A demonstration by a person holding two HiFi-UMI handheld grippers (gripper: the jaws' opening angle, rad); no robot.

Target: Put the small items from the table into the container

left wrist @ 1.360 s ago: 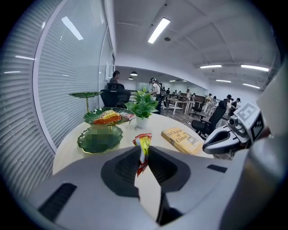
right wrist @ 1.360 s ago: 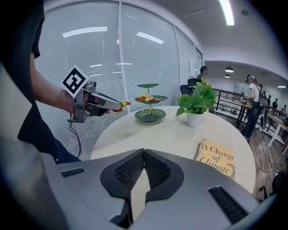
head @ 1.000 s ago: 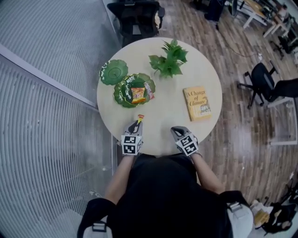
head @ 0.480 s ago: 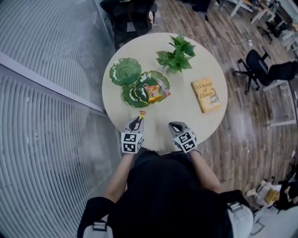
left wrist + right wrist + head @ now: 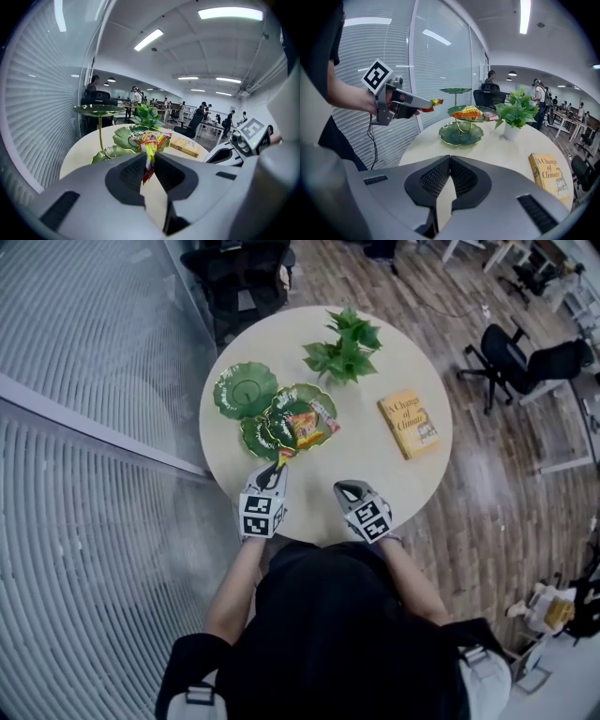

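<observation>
A green tiered leaf dish (image 5: 246, 388) stands on the round table's left half, with snack packets (image 5: 306, 427) lying in its middle tier (image 5: 123, 136). My left gripper (image 5: 275, 471) is shut on a small red and yellow packet (image 5: 149, 159), held above the table just short of the dish's near edge. In the right gripper view the same packet (image 5: 436, 101) pokes out of the left gripper (image 5: 423, 104) beside the dish (image 5: 461, 134). My right gripper (image 5: 345, 489) hovers over the near table edge, shut and empty (image 5: 448, 163).
A potted plant (image 5: 343, 345) stands at the back of the table (image 5: 375, 474), and a yellow book (image 5: 409, 423) lies on its right side. Office chairs (image 5: 506, 357) stand on the wood floor around it, and a glass wall with blinds runs along the left.
My left gripper has carried the packet forward, closer to the tiered dish. The right gripper has shifted a little and stays shut and empty.
</observation>
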